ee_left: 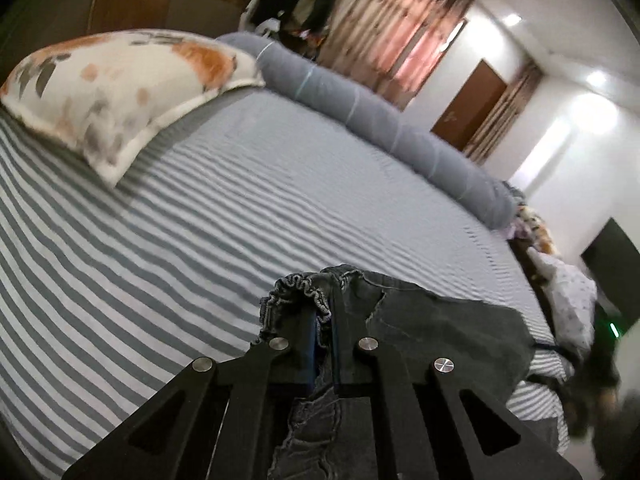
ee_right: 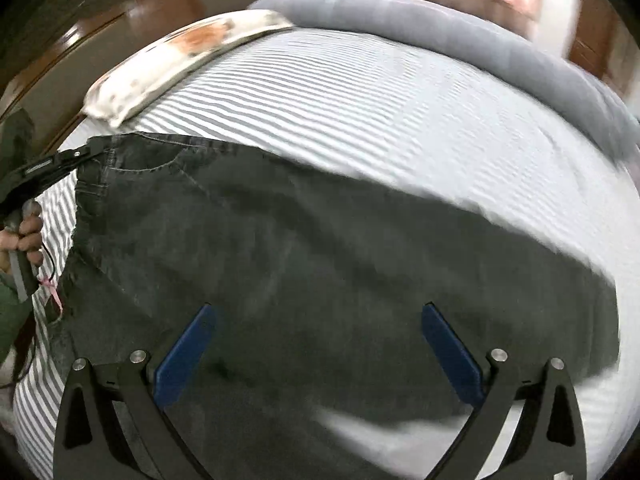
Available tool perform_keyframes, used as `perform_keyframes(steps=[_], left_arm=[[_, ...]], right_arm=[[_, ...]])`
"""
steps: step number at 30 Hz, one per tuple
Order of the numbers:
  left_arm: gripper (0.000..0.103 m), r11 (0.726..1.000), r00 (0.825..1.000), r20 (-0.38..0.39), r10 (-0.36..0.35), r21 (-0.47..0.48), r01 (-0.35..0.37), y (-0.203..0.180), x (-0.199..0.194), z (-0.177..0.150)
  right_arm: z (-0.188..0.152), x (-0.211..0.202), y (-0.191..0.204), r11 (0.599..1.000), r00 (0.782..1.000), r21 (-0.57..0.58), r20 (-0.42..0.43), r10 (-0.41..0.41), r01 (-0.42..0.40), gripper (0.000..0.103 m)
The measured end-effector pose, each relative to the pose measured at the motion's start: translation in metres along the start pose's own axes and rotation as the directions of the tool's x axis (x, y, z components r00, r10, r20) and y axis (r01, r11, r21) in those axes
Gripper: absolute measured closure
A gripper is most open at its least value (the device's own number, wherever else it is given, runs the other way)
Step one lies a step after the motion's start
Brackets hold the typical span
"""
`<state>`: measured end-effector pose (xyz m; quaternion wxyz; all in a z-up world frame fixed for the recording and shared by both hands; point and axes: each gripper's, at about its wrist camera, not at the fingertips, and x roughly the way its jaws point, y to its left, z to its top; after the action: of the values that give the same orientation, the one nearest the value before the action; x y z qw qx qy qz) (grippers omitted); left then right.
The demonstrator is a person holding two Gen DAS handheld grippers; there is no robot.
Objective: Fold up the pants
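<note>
Dark grey denim pants [ee_right: 320, 264] lie spread across a striped bed sheet [ee_right: 360, 92], waistband at the left. My left gripper [ee_left: 322, 312] is shut on the gathered elastic waistband of the pants [ee_left: 420, 320], which bunches up between its fingers and is lifted off the sheet. In the right wrist view that left gripper [ee_right: 86, 154] pinches the upper left corner of the waistband, held by a person's hand [ee_right: 26, 232]. My right gripper [ee_right: 316, 312] hovers over the middle of the pants with its blue pads [ee_right: 188, 356] spread wide and nothing between them.
A floral pillow [ee_left: 120, 92] lies at the head of the bed, and a long grey bolster [ee_left: 380, 120] runs along the far edge. Bundled fabrics [ee_left: 560, 280] sit at the bed's right corner. A wooden headboard [ee_right: 120, 28], curtains [ee_left: 400, 28] and a door stand beyond.
</note>
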<state>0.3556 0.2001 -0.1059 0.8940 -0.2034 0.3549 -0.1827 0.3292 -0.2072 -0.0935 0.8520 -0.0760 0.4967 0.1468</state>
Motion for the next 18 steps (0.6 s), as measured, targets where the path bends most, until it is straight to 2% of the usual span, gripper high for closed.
perform_keyframes(steps=[4,9,14,16,18], left_arm=[[0.098,0.998,0.998,0.028,-0.058,-0.013,0.059,-0.002,-0.015,-0.002],[0.098,0.995,0.993,0.063,-0.099,-0.002,0.099,-0.006,-0.033,-0.004],[0.098,0.992,0.988,0.090,-0.125,0.017,0.124,-0.012,-0.046,-0.006],[0.098,0.991,0.987,0.090,-0.130,0.017,0.129,-0.012,-0.049,-0.007],[0.098,0.991,0.987,0.089,-0.134,0.020,0.133,-0.012,-0.051,-0.008]], right_arm=[[0.066,0.027,0.000,0.986,0.997,-0.149,-0.036,0.074,-0.079,0.003],[0.115,0.064,0.009,0.944,0.987,-0.303,-0.131,0.095,-0.131,0.010],[0.135,0.108,0.020,0.876,0.944,-0.414,-0.305,0.122,-0.247,0.017],[0.137,0.127,0.017,0.860,0.911,-0.416,-0.393,0.122,-0.295,0.023],[0.139,0.138,0.010,0.854,0.891,-0.411,-0.438,0.121,-0.319,0.034]])
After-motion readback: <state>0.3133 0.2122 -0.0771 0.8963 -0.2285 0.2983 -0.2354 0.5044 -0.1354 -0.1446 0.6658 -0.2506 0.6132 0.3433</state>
